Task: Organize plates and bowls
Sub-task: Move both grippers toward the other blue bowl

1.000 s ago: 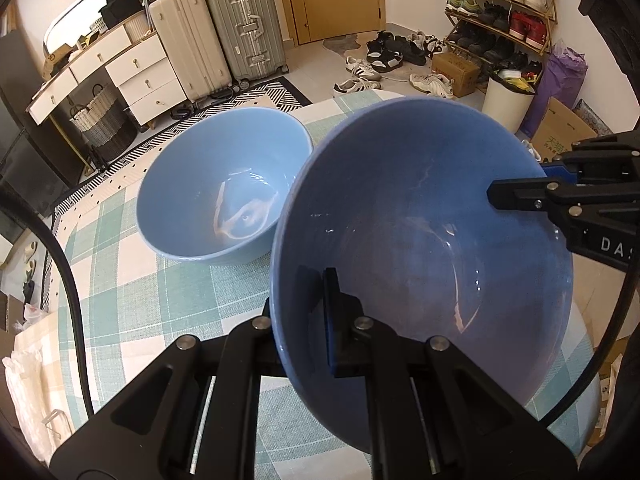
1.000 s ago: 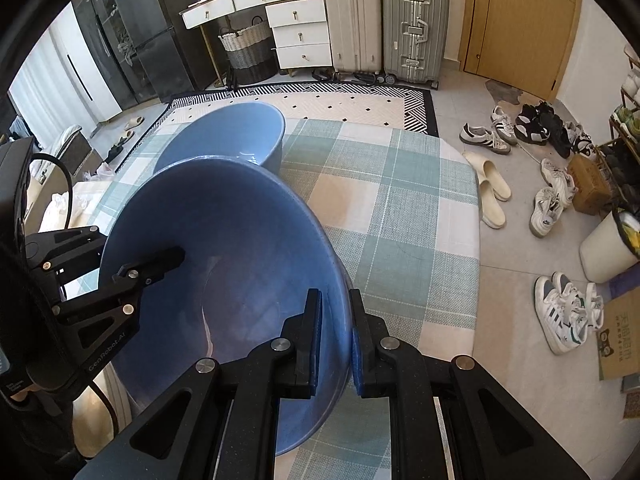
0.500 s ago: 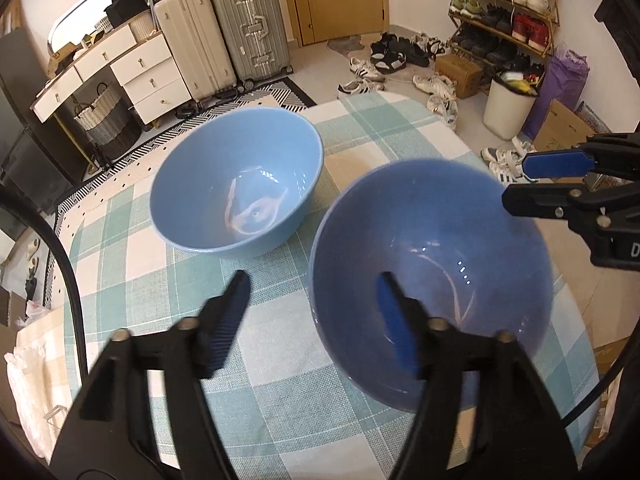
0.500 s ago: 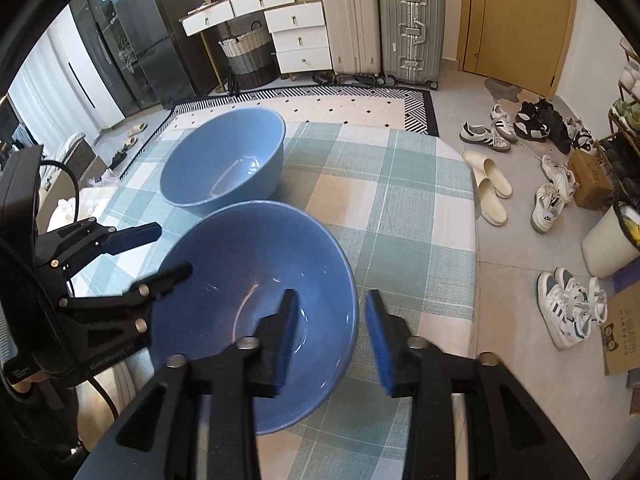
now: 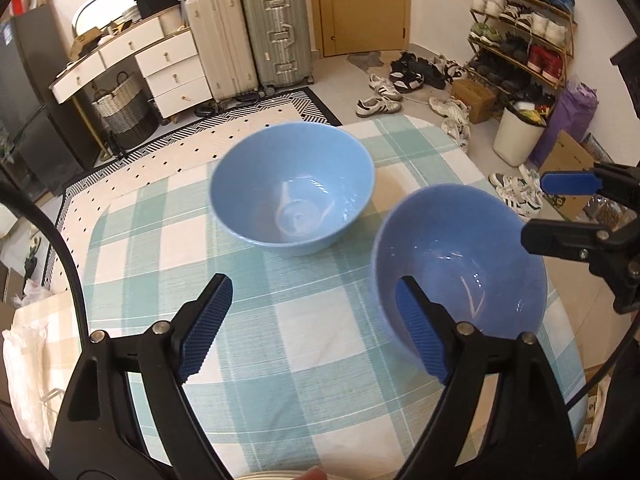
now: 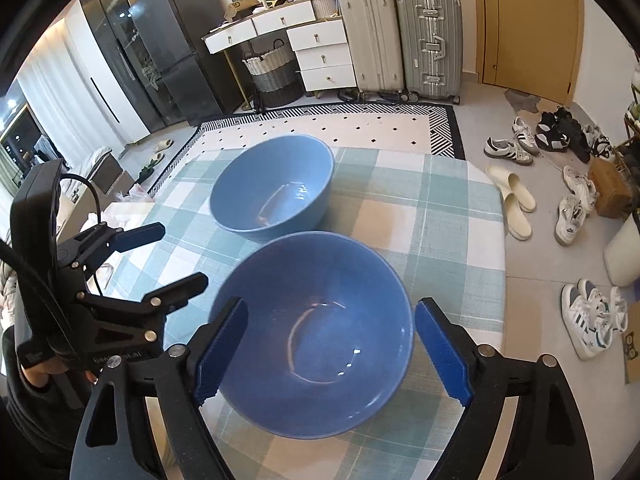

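Note:
Two light blue bowls stand upright on a green-checked tablecloth (image 5: 320,340). The far bowl (image 5: 292,188) (image 6: 276,188) sits alone near the middle. The near bowl (image 5: 460,268) (image 6: 316,332) rests close to the table's right edge. My left gripper (image 5: 311,292) (image 6: 178,256) hangs above the cloth left of the near bowl, jaws opening, with only its right finger crossing the bowl's rim in its own view. My right gripper (image 6: 330,308) (image 5: 548,210) hovers over the near bowl, jaws opening wide. The bowl shows between and below its fingers, and no pad touches it.
The table's edge (image 6: 500,280) drops off just right of the near bowl. On the floor beyond are scattered shoes (image 6: 508,148), a patterned rug (image 6: 340,124), suitcases (image 6: 400,40), white drawers (image 6: 320,52) and a shoe rack (image 5: 520,32). A hand (image 6: 36,376) holds the left gripper.
Both grippers, shut on opposite rims of the tilted near bowl a second ago, have opened and drawn up and back. The bowl now rests level on the cloth.

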A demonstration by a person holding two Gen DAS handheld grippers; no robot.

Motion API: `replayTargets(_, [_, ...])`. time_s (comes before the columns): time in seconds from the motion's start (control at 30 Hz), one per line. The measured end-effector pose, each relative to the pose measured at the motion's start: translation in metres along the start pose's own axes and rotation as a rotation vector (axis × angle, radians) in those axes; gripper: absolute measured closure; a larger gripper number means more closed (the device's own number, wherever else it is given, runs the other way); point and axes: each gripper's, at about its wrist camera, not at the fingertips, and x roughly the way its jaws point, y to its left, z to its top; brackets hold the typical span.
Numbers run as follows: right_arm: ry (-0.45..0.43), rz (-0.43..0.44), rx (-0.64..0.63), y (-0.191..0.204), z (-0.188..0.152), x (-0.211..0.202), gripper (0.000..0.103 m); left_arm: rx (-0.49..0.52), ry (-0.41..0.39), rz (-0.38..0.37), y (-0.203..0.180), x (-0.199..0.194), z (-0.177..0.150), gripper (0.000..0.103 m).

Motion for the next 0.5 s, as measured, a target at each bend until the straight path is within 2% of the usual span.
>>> replayTargets(0.1, [-0.006,0.005,-0.004,0.008,0.003,-0.001,0.012,-0.008,0.000,0.003,0.011,-0.011,-0.001,0.019])
replayTargets(0.17, [-0.009,0.020,0.003,0.012,0.005,0.000,0.012,-0.019,-0.009,0.007,0.016,-0.019,-0.003,0.012])
replayTargets(0.2, [-0.007,0.031,0.004,0.014,0.005,0.000,0.012,-0.023,-0.014,0.008,0.019,-0.023,-0.002,0.001])
replayTargets(0.5, [-0.029,0.040,0.001,0.026,0.017,-0.006,0.011,-0.044,-0.040,0.014,0.041,-0.046,0.008,0.002])
